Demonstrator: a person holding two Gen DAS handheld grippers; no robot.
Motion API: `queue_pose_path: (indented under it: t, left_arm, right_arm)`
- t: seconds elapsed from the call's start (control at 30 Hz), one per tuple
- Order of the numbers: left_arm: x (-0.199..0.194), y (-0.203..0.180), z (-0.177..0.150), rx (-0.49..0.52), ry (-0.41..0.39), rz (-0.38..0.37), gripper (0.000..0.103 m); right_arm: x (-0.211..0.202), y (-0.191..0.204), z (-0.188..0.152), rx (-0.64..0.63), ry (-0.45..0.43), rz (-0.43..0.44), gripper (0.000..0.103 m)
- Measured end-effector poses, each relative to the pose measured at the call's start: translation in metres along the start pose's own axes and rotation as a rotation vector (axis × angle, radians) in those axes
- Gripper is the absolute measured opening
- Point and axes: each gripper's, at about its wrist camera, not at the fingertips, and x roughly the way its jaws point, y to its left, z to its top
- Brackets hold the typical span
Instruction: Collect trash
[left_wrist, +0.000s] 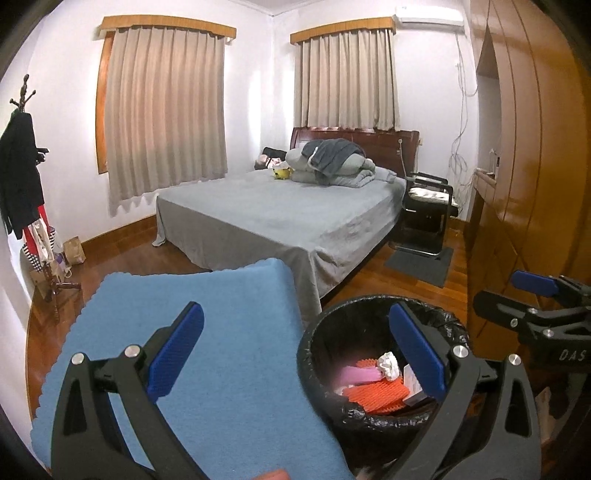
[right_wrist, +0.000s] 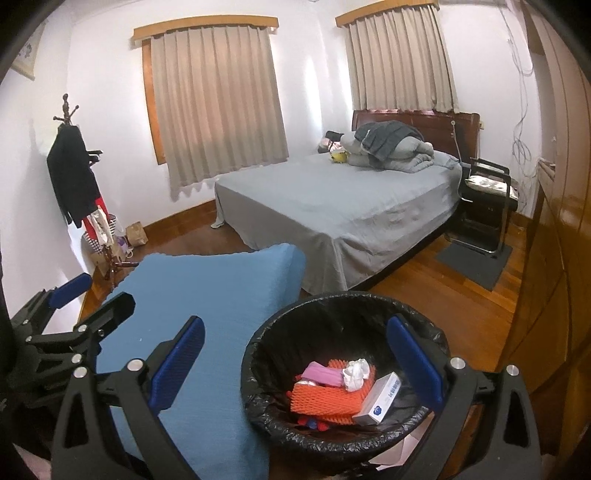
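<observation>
A round bin with a black liner (left_wrist: 325, 350) (right_wrist: 258, 354) stands to the right of a blue cloth surface (left_wrist: 207, 332) (right_wrist: 207, 295). Inside lie orange foam netting (right_wrist: 325, 398) (left_wrist: 373, 397), a pink piece (right_wrist: 321, 373), a crumpled white tissue (right_wrist: 355, 372) (left_wrist: 388, 363) and a small white box (right_wrist: 378, 400). My left gripper (left_wrist: 295, 350) is open and empty above the cloth's right edge and the bin. My right gripper (right_wrist: 295, 362) is open and empty above the bin. The right gripper also shows at the right edge of the left wrist view (left_wrist: 517, 295), the left gripper at the left edge of the right wrist view (right_wrist: 88, 291).
A bed with a grey sheet (left_wrist: 280, 214) and piled bedding stands behind. A coat rack with clothes (left_wrist: 22, 177) and bags are at the left wall. A wooden wardrobe (left_wrist: 524, 147) runs along the right, with a black chair (left_wrist: 428, 206) and a grey mat beyond.
</observation>
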Motion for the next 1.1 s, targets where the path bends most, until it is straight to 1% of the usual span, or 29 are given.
queue_pose_path:
  t: [0.23,1.1]
  left_arm:
    - [-0.0055,0.0018,0.0015,-0.003,-0.013,0.002,0.098]
    - [-0.0096,0.009,0.0002,-0.011,-0.012,0.0,0.098]
  right_arm:
    - [-0.0024,0.0032,-0.0005,-0.003,-0.005,0.004,0.097]
    - [-0.002,0.0069,-0.0005,-0.007,-0.003,0.007,0.097]
